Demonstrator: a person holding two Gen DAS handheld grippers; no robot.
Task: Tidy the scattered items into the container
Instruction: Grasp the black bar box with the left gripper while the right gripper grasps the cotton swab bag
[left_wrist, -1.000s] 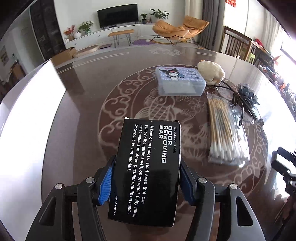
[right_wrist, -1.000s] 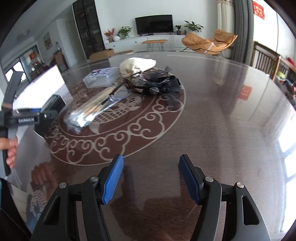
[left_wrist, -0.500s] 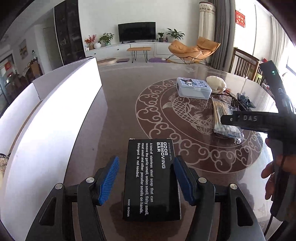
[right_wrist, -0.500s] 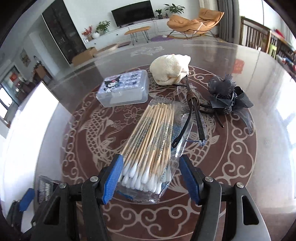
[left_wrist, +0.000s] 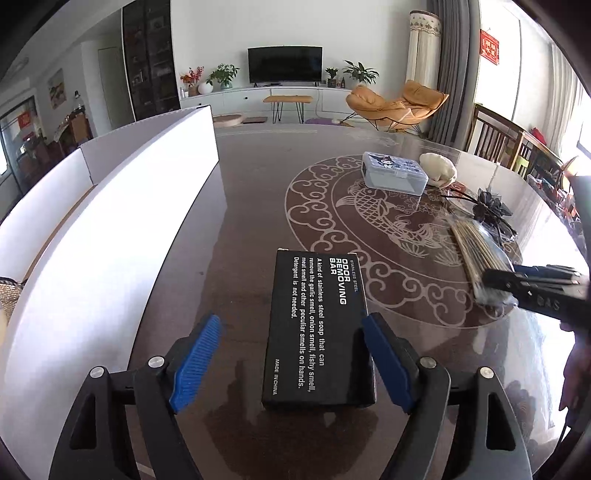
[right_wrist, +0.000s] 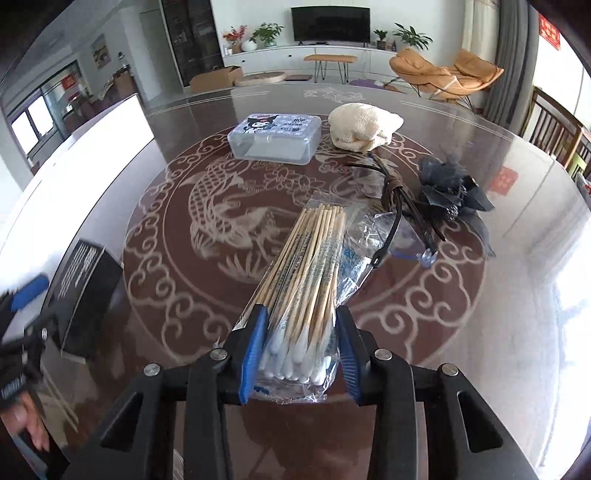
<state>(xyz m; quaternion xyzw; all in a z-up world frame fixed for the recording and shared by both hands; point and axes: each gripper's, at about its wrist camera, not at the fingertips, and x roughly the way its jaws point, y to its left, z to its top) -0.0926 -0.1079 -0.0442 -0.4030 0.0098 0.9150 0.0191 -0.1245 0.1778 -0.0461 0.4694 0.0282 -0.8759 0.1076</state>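
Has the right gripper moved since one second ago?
Yes. The right gripper left bare table for the cotton swab pack, nearer the clear box, its jaws just closing.

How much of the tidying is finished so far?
Little looks finished. The black box lies on the table beside the white container, between the open left gripper. The right gripper has just closed on the cotton swab pack. The plastic case, cloth and black flower remain.

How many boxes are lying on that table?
2. A black cardboard box lies between the left gripper's open jaws, near the table's left side; a clear plastic lidded box sits farther back, beside a cream cloth bundle.
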